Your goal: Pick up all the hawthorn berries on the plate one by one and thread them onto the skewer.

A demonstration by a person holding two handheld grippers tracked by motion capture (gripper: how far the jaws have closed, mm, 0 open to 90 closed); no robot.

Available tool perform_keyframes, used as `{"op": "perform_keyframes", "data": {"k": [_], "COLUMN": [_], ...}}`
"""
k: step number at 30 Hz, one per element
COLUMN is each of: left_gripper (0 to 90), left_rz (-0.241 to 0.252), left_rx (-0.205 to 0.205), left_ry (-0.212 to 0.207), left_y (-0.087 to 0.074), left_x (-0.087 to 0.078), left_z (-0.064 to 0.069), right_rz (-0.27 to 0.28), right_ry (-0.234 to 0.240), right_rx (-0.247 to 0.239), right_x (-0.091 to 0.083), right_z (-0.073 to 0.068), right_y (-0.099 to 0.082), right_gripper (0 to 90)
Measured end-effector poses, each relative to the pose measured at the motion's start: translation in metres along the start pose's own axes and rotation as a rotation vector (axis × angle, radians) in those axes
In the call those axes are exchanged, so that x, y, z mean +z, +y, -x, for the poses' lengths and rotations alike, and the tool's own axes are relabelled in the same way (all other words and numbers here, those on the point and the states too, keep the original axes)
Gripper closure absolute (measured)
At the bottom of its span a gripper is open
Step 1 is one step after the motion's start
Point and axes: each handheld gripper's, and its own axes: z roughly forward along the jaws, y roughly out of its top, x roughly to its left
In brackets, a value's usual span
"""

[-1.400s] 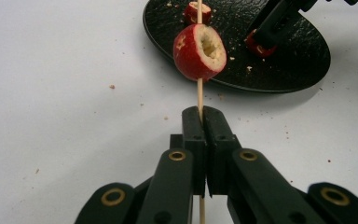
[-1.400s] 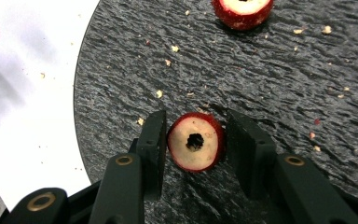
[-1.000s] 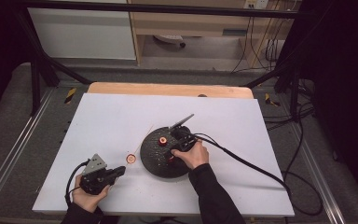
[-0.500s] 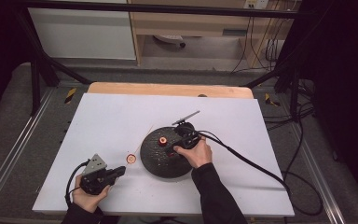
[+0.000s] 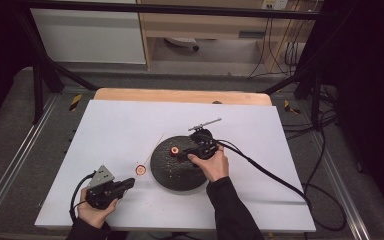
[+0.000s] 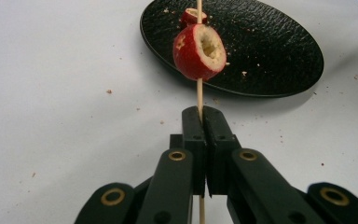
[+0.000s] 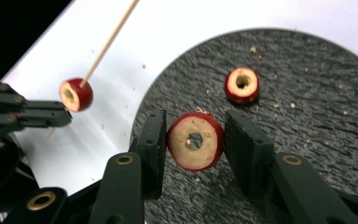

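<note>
Skewering under way: left gripper (image 6: 200, 122) clamps a wooden skewer (image 6: 198, 95) already carrying one cored red fruit (image 6: 199, 52), right gripper (image 7: 193, 140) pinches a second fruit (image 7: 196, 141) above the black plate (image 7: 317, 116), where a third (image 7: 242, 85) waits.

A white rectangular tabletop (image 5: 115, 125) on a wooden board carries a round, rough-textured black plate (image 5: 176, 175) just toward four o'clock of its centre. Fine brownish crumbs (image 6: 108, 91) lie scattered on the white surface at the plate's nine o'clock side.
</note>
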Motion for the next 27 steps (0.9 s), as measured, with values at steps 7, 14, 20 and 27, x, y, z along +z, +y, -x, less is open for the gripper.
{"op": "perform_keyframes", "data": {"k": [7, 14, 20, 27], "left_gripper": [88.1, 88.1, 88.1, 88.1], "left_rz": [0.003, 0.008, 0.01, 0.019], "left_rx": [0.001, 0.001, 0.007, 0.005], "left_ry": [-0.003, -0.003, -0.006, -0.007], "left_y": [0.0, 0.0, 0.0, 0.001], "left_x": [0.0, 0.0, 0.0, 0.0], "left_z": [0.001, 0.002, 0.004, 0.007], "right_rz": [0.099, 0.213, 0.32, 0.437], "right_ry": [0.033, 0.063, 0.082, 0.114], "right_rx": [0.008, 0.029, 0.059, 0.097], "right_x": [-0.008, -0.015, -0.018, -0.018], "right_z": [0.005, 0.009, 0.013, 0.017], "right_y": [-0.003, -0.009, -0.016, -0.026], "right_gripper": [60.5, 60.5, 60.6, 60.6]}}
